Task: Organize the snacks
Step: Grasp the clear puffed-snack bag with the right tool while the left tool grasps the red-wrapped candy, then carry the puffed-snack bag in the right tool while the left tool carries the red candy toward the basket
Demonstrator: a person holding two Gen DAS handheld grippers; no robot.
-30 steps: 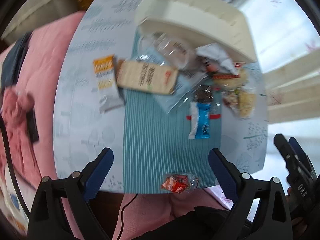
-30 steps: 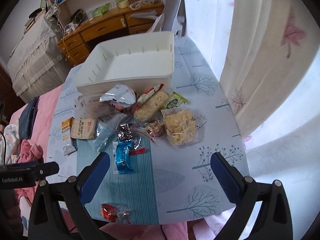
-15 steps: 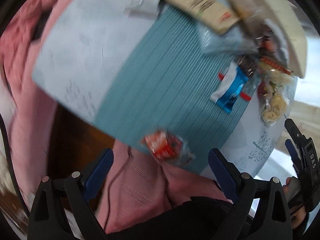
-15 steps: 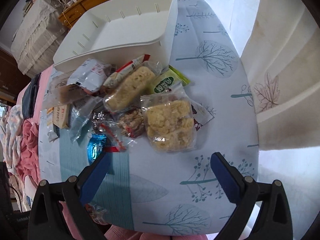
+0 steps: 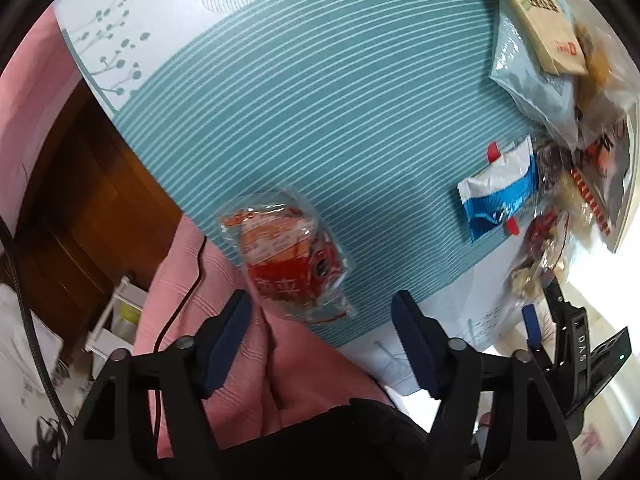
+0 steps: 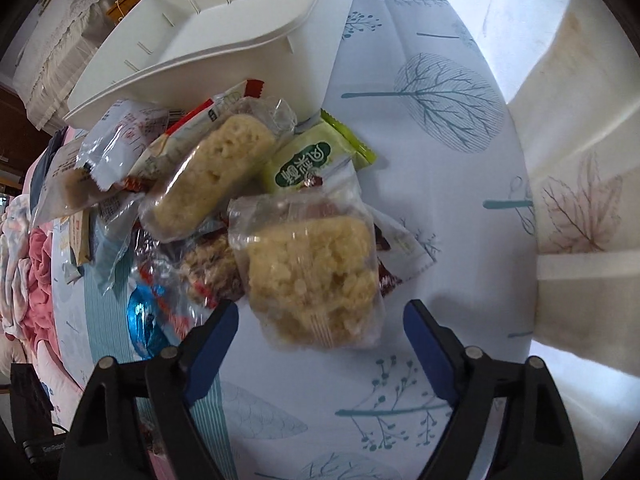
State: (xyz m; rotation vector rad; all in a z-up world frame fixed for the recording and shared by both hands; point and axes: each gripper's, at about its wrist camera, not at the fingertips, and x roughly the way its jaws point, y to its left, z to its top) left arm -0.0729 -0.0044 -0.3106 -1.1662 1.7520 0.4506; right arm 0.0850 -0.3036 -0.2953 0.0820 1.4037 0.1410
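My left gripper [image 5: 322, 312] is open just short of a red snack in clear wrap [image 5: 288, 260] that lies at the table's near edge on a teal striped mat [image 5: 320, 100]. A blue and white packet [image 5: 500, 196] lies to the right. My right gripper [image 6: 320, 324] is open, close over a clear bag of yellow puffed rice cake [image 6: 312, 276]. Behind it lie a long rice bar [image 6: 212, 176], a green packet [image 6: 308, 164] and other wrapped snacks. A white bin [image 6: 248, 44] stands behind the pile.
A beige box [image 5: 536, 12] and a grey-blue pouch [image 5: 532, 88] lie at the mat's far right. The tree-print tablecloth [image 6: 440, 120] runs right to a curtain [image 6: 580, 200]. Pink fabric [image 5: 248, 352] and a black cable [image 5: 180, 304] lie below the table edge.
My left gripper has dropped and turned toward the red snack at the table edge. My right gripper has moved in close over the yellow rice cake bag. Both stay open.
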